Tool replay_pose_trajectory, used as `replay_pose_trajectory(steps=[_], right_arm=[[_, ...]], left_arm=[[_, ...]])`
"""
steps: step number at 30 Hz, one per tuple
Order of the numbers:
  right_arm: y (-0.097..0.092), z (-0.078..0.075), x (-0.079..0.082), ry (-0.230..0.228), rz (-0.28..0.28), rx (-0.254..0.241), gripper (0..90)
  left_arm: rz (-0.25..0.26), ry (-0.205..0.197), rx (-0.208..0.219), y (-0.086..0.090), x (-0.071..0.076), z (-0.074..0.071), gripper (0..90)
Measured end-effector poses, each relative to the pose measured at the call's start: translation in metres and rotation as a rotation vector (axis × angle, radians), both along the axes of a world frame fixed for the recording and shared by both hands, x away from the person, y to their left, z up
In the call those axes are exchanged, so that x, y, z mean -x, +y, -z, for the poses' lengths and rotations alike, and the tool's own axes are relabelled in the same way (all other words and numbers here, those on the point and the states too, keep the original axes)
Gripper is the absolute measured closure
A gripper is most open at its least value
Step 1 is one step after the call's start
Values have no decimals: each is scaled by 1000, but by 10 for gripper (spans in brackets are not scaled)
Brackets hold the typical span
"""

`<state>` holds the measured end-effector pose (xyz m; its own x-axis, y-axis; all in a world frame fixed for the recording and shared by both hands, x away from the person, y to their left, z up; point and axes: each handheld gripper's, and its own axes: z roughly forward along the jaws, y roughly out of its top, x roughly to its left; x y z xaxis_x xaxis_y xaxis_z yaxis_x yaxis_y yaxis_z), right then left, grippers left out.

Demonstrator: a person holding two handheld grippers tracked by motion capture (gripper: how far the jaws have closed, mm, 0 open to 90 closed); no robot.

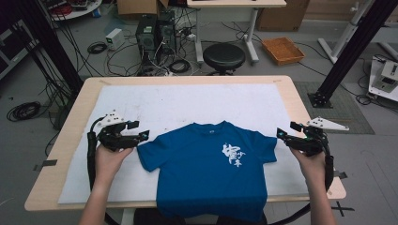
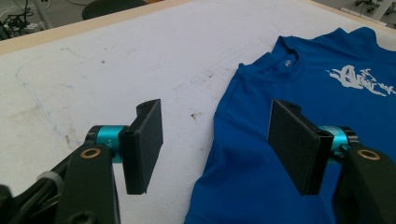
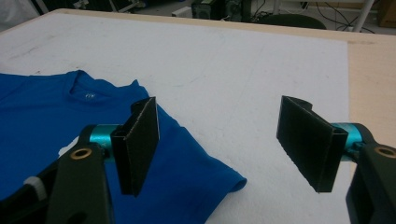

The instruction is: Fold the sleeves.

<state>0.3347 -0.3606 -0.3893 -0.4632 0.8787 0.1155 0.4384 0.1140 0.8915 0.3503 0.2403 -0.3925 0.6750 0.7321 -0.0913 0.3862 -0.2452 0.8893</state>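
Closest to the camera in the high view are the person's two forearms coming up from the bottom edge, each hand wrapped around a gripper. Between them the blue shirt (image 1: pixel 209 166) lies flat and face up on the white mat (image 1: pixel 187 101) that covers the table (image 1: pixel 70 122), hem hanging a bit over the near edge, white print on the chest, collar pointing away. The left gripper (image 1: pixel 141 131) sits just off the shirt's left sleeve, and the right gripper (image 1: pixel 285 132) just off the right sleeve, so they're mirrored on either side. Both sets of jaws are spread wide with nothing pinched. In the left gripper view one pad hangs over bare mat and the other over the sleeve and shoulder area. The right gripper view is the same deal, one pad over the sleeve, the other over mat. Can't tell if the pads brush the fabric. Past the table there's a black stool (image 1: pixel 224 56), a couple of computer towers (image 1: pixel 155 33), loose cables on the floor and an orange tray (image 1: pixel 282 50).
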Motion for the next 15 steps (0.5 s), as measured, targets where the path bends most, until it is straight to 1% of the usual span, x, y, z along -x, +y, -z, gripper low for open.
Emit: replay_pose_trajectory(steps=[4, 9, 12, 15], right_arm=[[0, 0, 0, -1, 3, 1, 296], [0, -1, -2, -4, 2, 1, 295], [1, -1, -4, -2, 5, 2, 296], [2, -1, -5, -5, 4, 8, 295]], left_arm=[[0, -3, 0, 0, 1, 0, 360], [-4, 4, -16, 0, 1, 2, 358], [-6, 12, -19, 1, 2, 4, 354], [-13, 9, -17, 4, 3, 5, 339]])
